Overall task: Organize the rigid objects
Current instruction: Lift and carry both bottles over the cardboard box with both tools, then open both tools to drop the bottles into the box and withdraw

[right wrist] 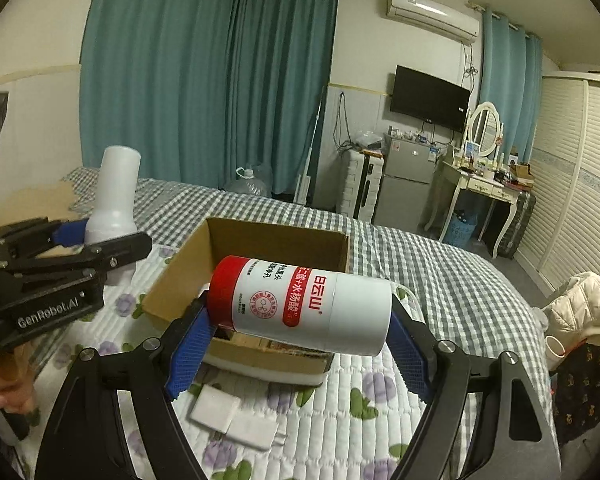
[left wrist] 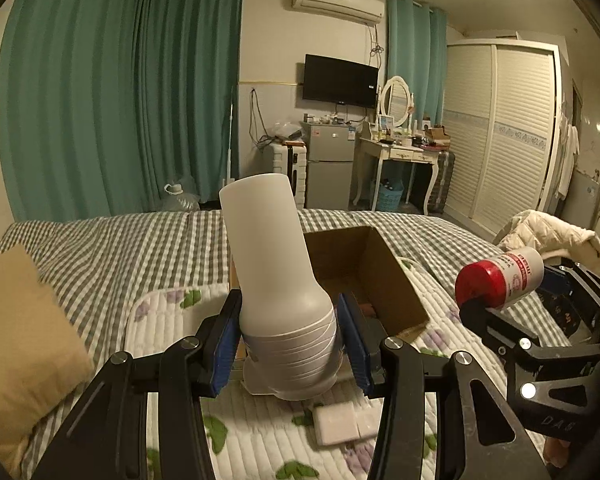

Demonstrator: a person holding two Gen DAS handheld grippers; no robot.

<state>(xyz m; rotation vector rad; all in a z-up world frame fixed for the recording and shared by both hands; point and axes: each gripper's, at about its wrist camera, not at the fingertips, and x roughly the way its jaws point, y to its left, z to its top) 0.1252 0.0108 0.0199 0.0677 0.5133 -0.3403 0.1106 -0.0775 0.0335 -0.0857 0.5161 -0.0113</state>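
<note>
Left wrist view: left gripper (left wrist: 290,344) clamped on ribbed base of white bottle (left wrist: 272,264), blue pads (left wrist: 226,340) pressing both sides; bottle upright, above quilt, open cardboard box (left wrist: 384,276) just behind.

Right wrist view: right gripper (right wrist: 300,332) wide, gripping red-capped canister (right wrist: 304,304) endwise, lying crosswise between pads, above box (right wrist: 172,292).

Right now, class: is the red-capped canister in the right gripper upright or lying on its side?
On its side. The red-capped canister lies horizontally across the right gripper, cap pointing left, held above the cardboard box.
</note>
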